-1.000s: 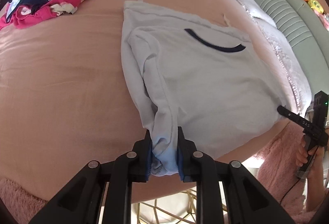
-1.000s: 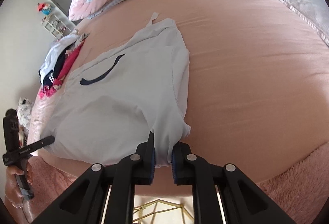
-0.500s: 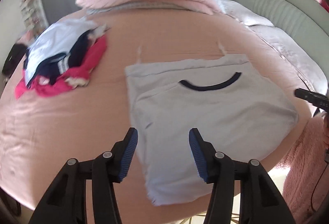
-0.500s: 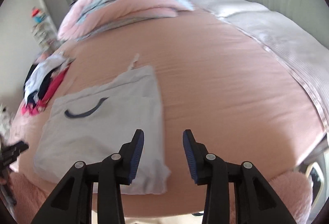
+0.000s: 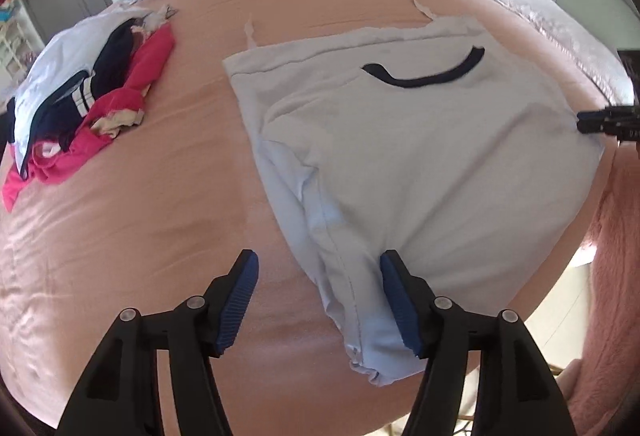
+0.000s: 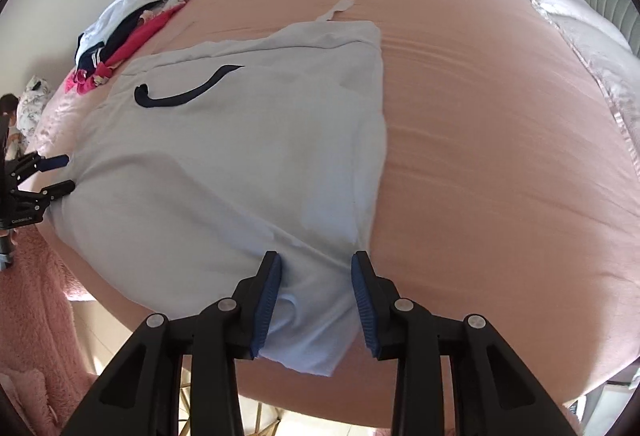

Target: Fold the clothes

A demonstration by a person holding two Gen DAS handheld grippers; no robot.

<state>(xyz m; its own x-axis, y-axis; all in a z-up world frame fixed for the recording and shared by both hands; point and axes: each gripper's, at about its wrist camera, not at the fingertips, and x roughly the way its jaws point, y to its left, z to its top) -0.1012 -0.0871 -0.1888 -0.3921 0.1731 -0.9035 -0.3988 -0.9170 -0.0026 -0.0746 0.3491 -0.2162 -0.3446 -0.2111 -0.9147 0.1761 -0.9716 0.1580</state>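
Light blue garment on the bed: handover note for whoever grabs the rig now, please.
Left claw: jaws opening, astride the near left corner of the light blue garment, pads not pressing.
Right claw: jaws closing around the near right corner, cloth between the pads, not clamped yet.
The garment lies flat on the pink bed, side edges folded in, dark curved trim facing up, near corners at the bed edge.
Pile of unfolded clothes sits to the far left.
Done: sides folded in.
Left: likely grip both near corners, fold toward the far edge, then work through the pile.

Black hand-held gripper [image 5: 319, 302], ribbed blue pads [image 5: 236, 306], silver screws.
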